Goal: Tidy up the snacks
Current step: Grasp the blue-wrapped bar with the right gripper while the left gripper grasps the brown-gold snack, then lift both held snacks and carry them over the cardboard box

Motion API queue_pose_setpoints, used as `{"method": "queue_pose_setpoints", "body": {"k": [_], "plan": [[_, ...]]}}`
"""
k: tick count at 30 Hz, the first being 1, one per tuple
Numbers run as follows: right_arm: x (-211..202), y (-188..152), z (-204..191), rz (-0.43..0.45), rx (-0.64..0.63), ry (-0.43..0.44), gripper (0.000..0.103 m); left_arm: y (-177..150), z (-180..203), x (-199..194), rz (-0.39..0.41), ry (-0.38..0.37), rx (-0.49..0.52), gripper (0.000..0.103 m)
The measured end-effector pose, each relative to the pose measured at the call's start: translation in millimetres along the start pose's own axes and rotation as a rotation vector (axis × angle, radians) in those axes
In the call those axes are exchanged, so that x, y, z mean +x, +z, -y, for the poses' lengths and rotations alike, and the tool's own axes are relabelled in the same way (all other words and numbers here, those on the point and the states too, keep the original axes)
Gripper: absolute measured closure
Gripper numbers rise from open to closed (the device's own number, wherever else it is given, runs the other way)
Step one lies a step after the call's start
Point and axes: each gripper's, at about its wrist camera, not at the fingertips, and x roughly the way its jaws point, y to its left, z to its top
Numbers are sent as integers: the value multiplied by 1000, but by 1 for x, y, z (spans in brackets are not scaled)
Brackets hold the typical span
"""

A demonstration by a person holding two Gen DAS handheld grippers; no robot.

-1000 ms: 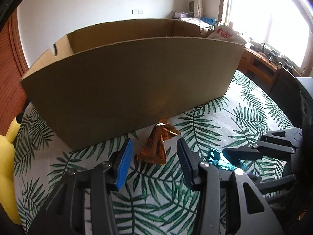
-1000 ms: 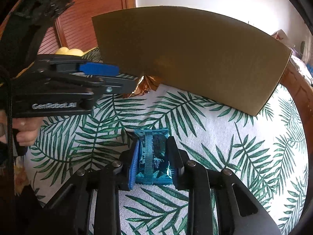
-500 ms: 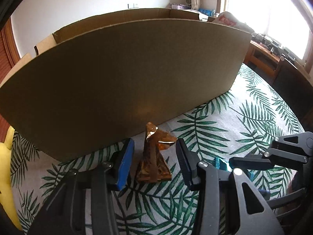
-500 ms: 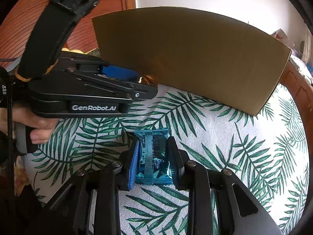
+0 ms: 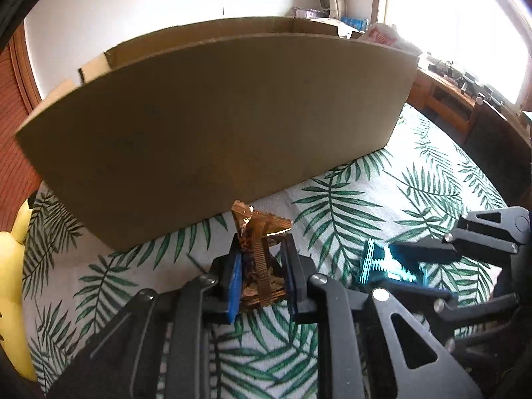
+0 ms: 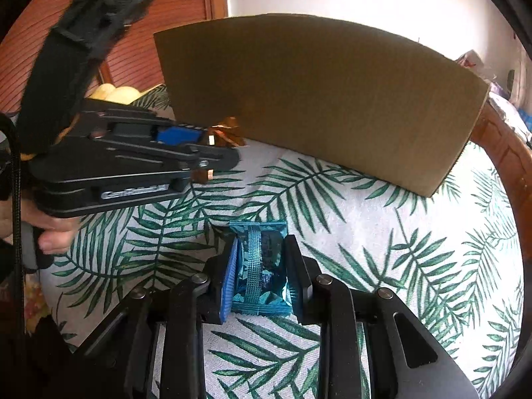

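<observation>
My left gripper [image 5: 261, 252] is shut on an orange-brown foil snack packet [image 5: 261, 266], just in front of the near wall of a large open cardboard box [image 5: 216, 113]. My right gripper [image 6: 261, 249] is shut on a blue foil snack packet [image 6: 259, 266] over the palm-leaf tablecloth [image 6: 365, 242]. In the right wrist view the left gripper [image 6: 212, 153] sits at the left beside the box [image 6: 316, 99], with the orange packet [image 6: 227, 133] sticking out. In the left wrist view the right gripper [image 5: 372, 259] and blue packet [image 5: 382, 262] lie at the right.
Yellow objects [image 5: 10, 266] lie at the table's left edge, also seen behind the left gripper [image 6: 113, 93]. A wooden cabinet [image 5: 445, 99] and bright window stand at the right. A hand [image 6: 40, 229] holds the left gripper's handle.
My left gripper has closed on the orange packet, which stood between open fingers before. The right gripper has stayed shut on the blue packet, nearly still.
</observation>
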Motion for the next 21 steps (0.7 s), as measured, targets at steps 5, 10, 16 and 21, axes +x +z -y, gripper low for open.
{"method": "queue_pose_setpoints", "body": {"k": [5,10,16,21], "plan": [[-10,-2,-8,24,-13,-30,78,-6,4,-24,26,5,0,83],[-34,-4,-15,58,-15,-43,78,-6,9,-58,74,6,4,83],[-65,6,-10,110,2,-65,78,3,13,-95,137,4,1,83],[-87,22,3,166,9,-83,78,16,18,-114,198,0,-13,83]]}}
